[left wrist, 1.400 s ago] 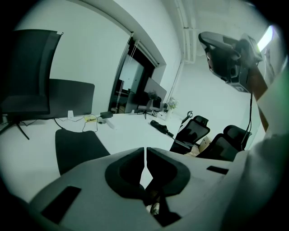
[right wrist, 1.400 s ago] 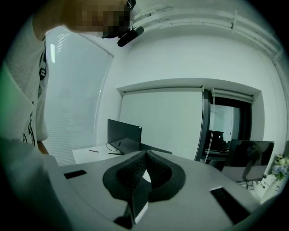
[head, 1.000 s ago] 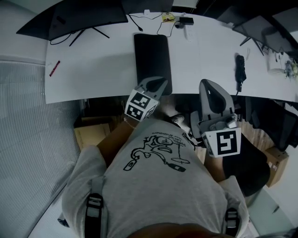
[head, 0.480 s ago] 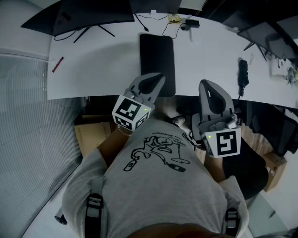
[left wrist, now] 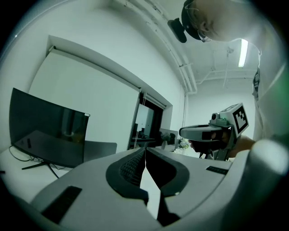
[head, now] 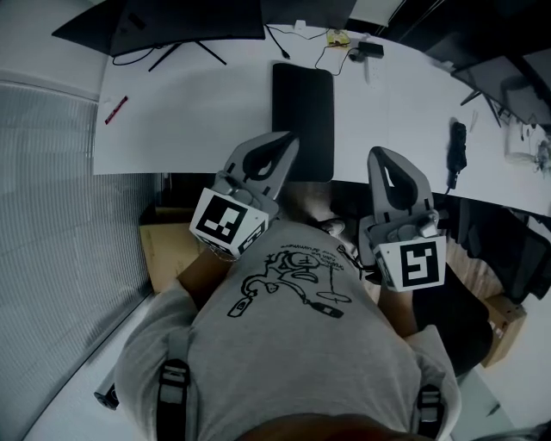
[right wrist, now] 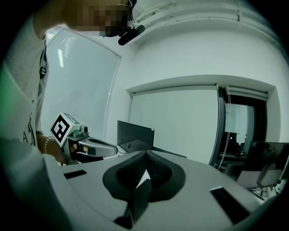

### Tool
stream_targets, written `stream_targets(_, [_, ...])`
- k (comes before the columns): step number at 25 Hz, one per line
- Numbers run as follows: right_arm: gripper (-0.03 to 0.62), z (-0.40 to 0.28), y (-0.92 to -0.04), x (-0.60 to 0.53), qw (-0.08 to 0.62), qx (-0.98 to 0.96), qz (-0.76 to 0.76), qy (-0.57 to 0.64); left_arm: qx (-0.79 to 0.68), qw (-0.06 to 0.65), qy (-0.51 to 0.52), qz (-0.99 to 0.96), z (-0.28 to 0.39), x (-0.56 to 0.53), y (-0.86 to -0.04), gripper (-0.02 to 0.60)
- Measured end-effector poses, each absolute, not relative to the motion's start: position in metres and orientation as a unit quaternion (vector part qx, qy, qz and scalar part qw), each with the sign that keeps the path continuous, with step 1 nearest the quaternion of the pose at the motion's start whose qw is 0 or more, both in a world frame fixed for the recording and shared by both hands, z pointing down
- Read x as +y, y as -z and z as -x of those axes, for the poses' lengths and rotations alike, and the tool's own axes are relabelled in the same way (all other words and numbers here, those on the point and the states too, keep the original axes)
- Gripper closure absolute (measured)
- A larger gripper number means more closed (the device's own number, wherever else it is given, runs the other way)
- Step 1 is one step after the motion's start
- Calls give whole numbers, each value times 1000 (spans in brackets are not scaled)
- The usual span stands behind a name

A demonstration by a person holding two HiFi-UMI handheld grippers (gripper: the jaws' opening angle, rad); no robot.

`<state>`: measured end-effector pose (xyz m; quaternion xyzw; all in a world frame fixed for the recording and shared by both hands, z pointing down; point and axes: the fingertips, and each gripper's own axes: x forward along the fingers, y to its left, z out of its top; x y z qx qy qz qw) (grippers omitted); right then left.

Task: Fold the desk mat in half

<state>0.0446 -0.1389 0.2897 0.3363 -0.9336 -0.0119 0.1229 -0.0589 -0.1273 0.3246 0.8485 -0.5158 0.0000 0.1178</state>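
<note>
Desk: white (head: pixel 172 121), long, across the top of the head view, mostly bare.
Room: white walls, a pale ribbed blind (head: pixel 52 224) down the left side, a long light (left wrist: pixel 243 52) on the ceiling.
Person: grey shirt (head: pixel 293 362) with a black drawing, filling the lower middle.
Desk mat: one, dark (head: pixel 303 121), upper middle, lying flat and not folded, its near end at the front edge of the desk.
Screen: one, dark (head: pixel 189 21), upper left corner of the desk.
Red pen: one (head: pixel 116 109), far left on the desk, well apart from the mat.
Small black thing: one (head: pixel 457 146), right side of the desk, too small to tell what.
Brown boxes: two, one under the desk at the left (head: pixel 168 250), one at the lower right (head: pixel 504 314).
Grippers: two, side by side, both pointing out over the desk.
Left gripper (head: pixel 287 139): jaws pressed together, nothing between them, tips seen over the near left corner of the mat, up in the air.
Right gripper (head: pixel 380 155): jaws together, nothing held, just right of the mat, touching nothing.
</note>
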Motion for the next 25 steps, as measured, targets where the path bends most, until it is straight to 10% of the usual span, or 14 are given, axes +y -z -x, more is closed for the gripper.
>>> stream_targets(25, [588,-3,-283,-144,96,-944,-316,6,-558,97,5,-824,101,-113,-302,558])
